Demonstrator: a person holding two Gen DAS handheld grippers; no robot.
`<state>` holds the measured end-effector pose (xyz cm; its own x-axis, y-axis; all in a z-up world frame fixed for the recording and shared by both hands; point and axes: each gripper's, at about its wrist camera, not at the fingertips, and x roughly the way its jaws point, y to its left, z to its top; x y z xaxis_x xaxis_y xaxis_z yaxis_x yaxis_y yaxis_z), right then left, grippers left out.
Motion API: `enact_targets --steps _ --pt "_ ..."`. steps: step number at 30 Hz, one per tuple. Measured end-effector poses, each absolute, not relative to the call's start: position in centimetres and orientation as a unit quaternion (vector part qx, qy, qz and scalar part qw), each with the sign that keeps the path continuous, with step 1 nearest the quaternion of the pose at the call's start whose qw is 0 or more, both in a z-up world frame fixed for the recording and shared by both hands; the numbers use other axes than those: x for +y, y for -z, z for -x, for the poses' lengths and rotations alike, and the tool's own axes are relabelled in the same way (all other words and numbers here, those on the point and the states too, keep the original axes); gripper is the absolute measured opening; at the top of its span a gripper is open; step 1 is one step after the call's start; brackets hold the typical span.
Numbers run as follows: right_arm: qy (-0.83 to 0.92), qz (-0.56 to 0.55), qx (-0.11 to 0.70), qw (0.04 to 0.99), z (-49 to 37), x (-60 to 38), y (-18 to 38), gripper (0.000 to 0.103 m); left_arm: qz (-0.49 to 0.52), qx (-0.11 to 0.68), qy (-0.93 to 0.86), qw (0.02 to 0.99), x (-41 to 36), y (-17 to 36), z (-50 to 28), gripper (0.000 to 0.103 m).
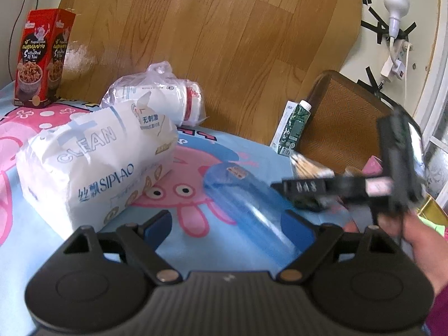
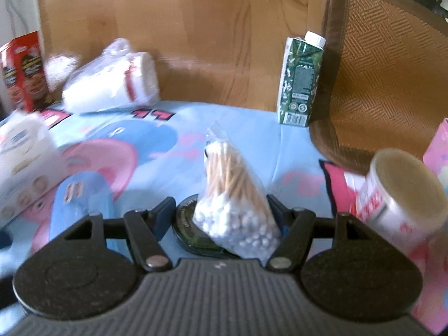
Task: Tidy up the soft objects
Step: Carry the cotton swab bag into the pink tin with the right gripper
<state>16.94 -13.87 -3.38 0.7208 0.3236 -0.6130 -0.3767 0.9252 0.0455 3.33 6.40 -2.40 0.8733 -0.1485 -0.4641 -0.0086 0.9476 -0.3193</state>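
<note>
I am holding my right gripper (image 2: 221, 218) around a crinkly clear swab bag (image 2: 235, 196), though I cannot tell if it is pinching, while my left gripper (image 1: 229, 224) is gaping over a soft blue roll (image 1: 246, 204) beside the puffy tissue pack (image 1: 95, 162)

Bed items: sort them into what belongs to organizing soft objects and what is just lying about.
Belongs:
tissue pack
bagged white roll
cotton swab bag
blue transparent sleeve

Lying about:
red snack box
green carton
woven mat
round tin
</note>
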Motion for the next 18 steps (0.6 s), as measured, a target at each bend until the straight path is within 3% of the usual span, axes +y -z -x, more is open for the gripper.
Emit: enact_targets --steps 10,11,13,18 --pt "-0.225 0.019 0.298 0.927 -11.9 -16.7 3.4 0.075 0.165 0.239 0.035 0.956 6.7 2.4 -3.0 0.090" --pt "-0.223 0.019 0.297 0.928 -11.4 -17.1 3.4 0.073 0.166 0.239 0.034 0.956 6.8 2.4 -3.0 0.090" --pt "-0.221 0.030 0.287 0.932 -9.7 -17.8 3.2 0.059 0.165 0.237 0.034 0.957 6.8 2.3 -3.0 0.090" --pt "-0.247 0.077 0.242 0.935 -4.2 -18.3 2.8 0.055 0.163 0.230 0.032 0.959 6.8 2.3 -2.7 0.093"
